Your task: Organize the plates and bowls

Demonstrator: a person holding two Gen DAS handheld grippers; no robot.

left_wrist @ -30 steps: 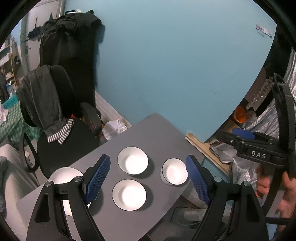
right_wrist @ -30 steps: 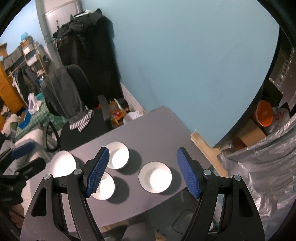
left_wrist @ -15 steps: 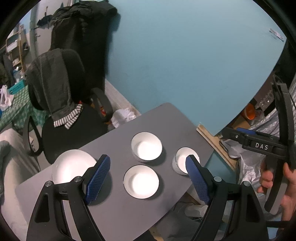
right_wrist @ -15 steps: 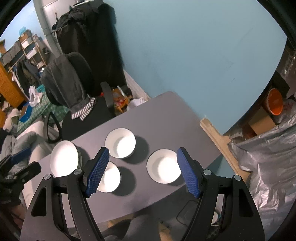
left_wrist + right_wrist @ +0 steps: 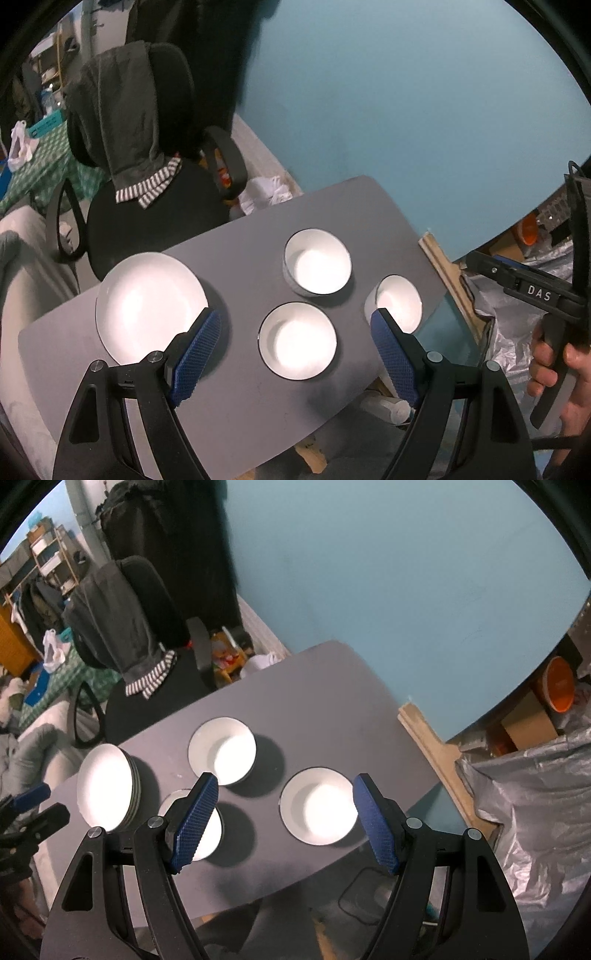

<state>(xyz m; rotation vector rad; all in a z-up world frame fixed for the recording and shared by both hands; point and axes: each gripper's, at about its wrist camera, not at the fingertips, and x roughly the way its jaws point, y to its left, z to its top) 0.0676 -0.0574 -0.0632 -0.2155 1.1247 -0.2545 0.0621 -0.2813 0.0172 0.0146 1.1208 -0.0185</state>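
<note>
On the grey table (image 5: 258, 229) stand a stack of white plates (image 5: 147, 302) at the left and three white bowls. In the left wrist view, my left gripper (image 5: 293, 321) hangs open above the near bowl (image 5: 297, 341), apart from it. The far bowl (image 5: 317, 267) and the right bowl (image 5: 397, 302), by the table's edge, lie beyond. In the right wrist view, my right gripper (image 5: 284, 786) is open over the right bowl (image 5: 317, 812), not touching it. Its left finger (image 5: 194, 819) hides part of the near bowl (image 5: 212, 830). The plates (image 5: 105, 788) and far bowl (image 5: 221, 751) sit further left.
A black office chair with a grey garment (image 5: 140, 147) stands behind the table, against a teal wall. A wooden plank (image 5: 443, 266) and silver sheeting (image 5: 535, 812) lie right of the table's edge. A hand (image 5: 554, 369) holds the right gripper's handle.
Both grippers have sunk toward the table, so the dishes look larger. The left view has rolled and now shows the whole plate stack. Both jaws stay equally wide.
</note>
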